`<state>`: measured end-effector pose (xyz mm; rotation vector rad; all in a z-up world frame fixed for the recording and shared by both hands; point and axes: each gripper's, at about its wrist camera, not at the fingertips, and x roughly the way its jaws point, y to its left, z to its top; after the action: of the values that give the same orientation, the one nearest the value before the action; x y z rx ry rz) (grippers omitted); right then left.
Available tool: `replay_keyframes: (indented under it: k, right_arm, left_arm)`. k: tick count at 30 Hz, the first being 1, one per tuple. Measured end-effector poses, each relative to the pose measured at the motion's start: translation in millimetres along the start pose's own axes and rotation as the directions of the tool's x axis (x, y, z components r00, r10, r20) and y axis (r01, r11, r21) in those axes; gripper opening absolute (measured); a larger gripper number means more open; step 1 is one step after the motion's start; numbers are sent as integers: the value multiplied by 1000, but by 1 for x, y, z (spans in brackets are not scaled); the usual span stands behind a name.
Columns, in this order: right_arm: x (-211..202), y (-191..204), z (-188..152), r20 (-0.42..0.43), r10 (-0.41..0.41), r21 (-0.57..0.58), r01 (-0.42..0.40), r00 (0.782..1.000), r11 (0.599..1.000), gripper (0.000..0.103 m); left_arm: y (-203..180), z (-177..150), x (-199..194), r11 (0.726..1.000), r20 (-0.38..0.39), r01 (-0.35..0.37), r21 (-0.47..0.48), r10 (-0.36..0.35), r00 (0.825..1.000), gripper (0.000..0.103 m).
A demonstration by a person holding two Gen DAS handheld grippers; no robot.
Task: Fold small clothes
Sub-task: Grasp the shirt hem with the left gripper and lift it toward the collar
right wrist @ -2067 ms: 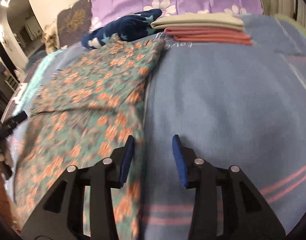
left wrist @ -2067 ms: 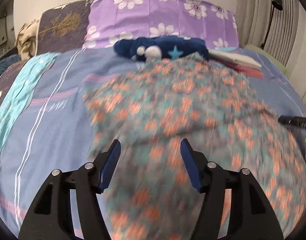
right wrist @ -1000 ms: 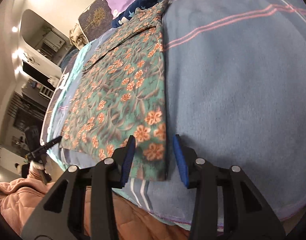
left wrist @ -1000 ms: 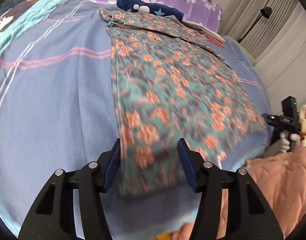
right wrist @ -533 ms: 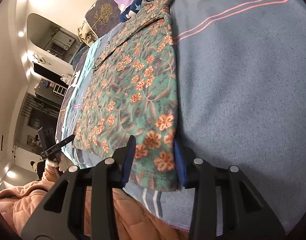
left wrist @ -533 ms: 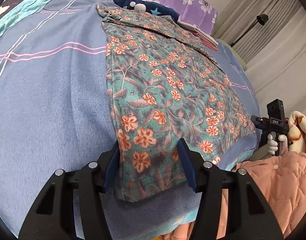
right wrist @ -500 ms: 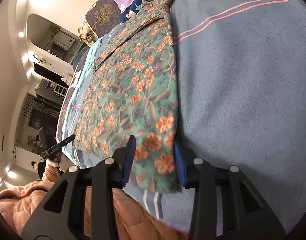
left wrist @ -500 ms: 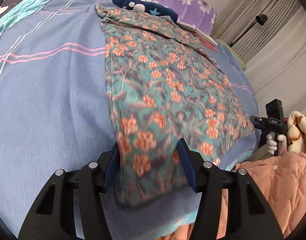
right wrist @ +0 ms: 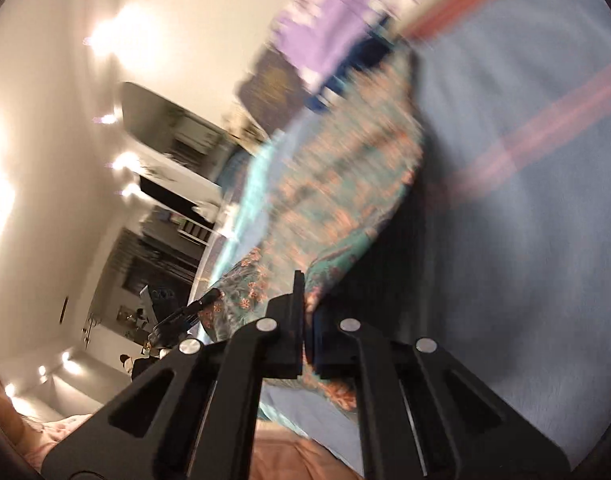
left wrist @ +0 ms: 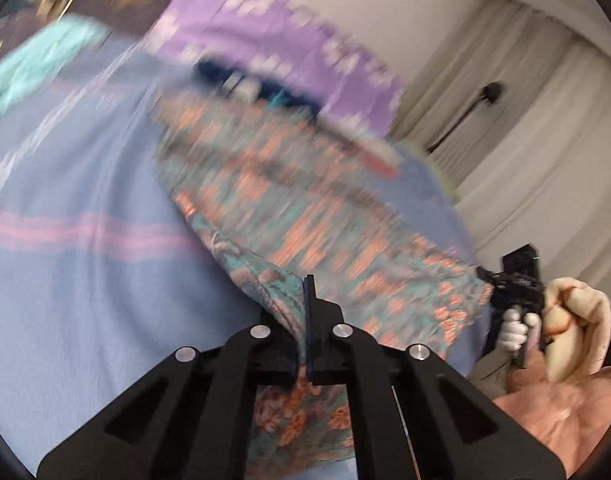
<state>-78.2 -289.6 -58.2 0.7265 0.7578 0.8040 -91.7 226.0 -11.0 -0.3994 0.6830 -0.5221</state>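
Left gripper (left wrist: 307,312) jaws have just been closing, now clamped on cloth (left wrist: 305,216) hem. Right gripper (right wrist: 303,308) same (fabric pinched between pads), both angled slightly downward, edge lifted.

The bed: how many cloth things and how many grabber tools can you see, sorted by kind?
Flowered garment: 1
Folded clothes stack, blurred: 1
Navy starred item: 1
Purple pillow: 1
Grippers: 2, left gripper, right gripper
Total: 6

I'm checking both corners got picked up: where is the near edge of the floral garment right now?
The floral garment's near edge is lifted off the blue bedsheet, one corner pinched in the left gripper, the other in the right gripper.
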Motion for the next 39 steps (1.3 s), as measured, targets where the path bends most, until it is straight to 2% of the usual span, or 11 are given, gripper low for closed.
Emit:
replay_keyframes:
  k: [6,10,13,16,19,24,29,32,34,36,39]
  right_arm:
    - [-62,64,13,172,50,-177,-19,984,984,3]
    - [-128,86,-18,320,71,-265,18,945,964,3]
    - [-150,85,-36,384,9,-257,98,923,962,3]
    - [-134,64,-31,346,-80,-193,155,935,969,3]
    - [-109,41,-14,291,-102,-130,144,951,981,3]
    - [-77,28,31,268,-119,-112,153,956,982,3]
    - [-31,8,94,229,-176,-110,205,957,973,5]
    - [14,-30,131,148,-254,-37,262,956,964,7]
    - [42,-57,140,78,-315,7,316,946,949,7]
    - [63,-85,142,21,-382,43,381,924,924,7]
    - [67,-106,135,-4,-382,86,381,924,921,11]
  left_arm:
    - [-65,27,-36,988,149,88,129,-107,983,2]
    - [-94,3,-68,977,205,171,128,-195,959,2]
    - [-94,-14,-73,984,215,158,84,-173,961,2]
    - [-79,-21,-57,989,183,146,11,-146,972,2]
    - [-65,-14,-38,990,162,138,-35,-130,978,2]
    - [-42,17,-2,988,136,120,-99,-105,985,2]
    - [-24,65,40,993,103,36,-113,-24,994,3]
    - [-1,90,82,992,69,-70,-107,78,995,3]
    - [23,93,115,979,9,-149,-140,152,988,3]
    - [39,87,143,965,-67,-214,-152,205,976,3]
    - [50,79,157,958,-116,-236,-161,220,969,4]
